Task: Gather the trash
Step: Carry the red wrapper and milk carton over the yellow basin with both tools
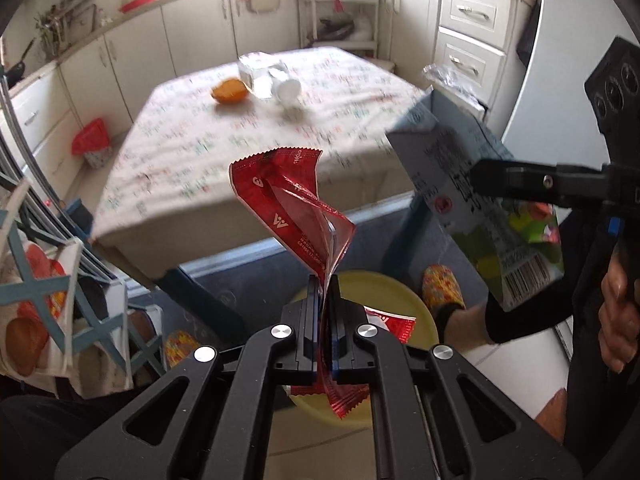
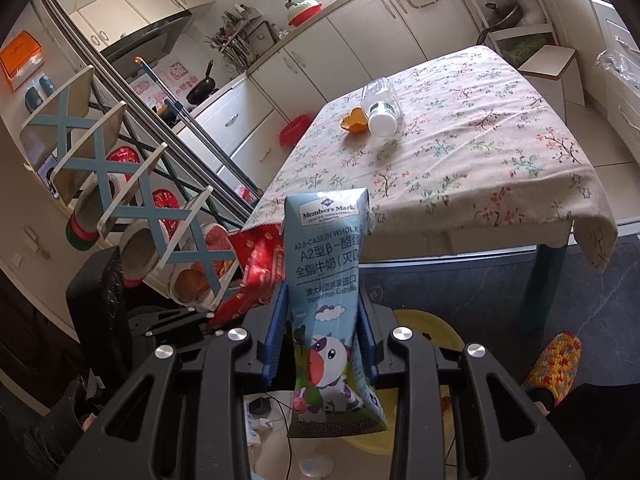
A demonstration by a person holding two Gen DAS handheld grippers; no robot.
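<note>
Each hand-held gripper is matte black: the left hand-held gripper (image 1: 325,292) and right hand-held gripper (image 2: 322,320) have slotted linkage arms, round silver screws (image 2: 401,333) and blue finger pads (image 2: 278,332). At 4 o'clock, a black sleeve cuff (image 1: 504,322); colourful patterned slippers (image 2: 554,364).

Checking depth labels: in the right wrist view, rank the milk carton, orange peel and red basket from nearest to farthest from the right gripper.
1. milk carton: between the right gripper's jaws.
2. orange peel: on the table, beside the bottle.
3. red basket: on the floor beyond the table, by the cabinets.
</note>
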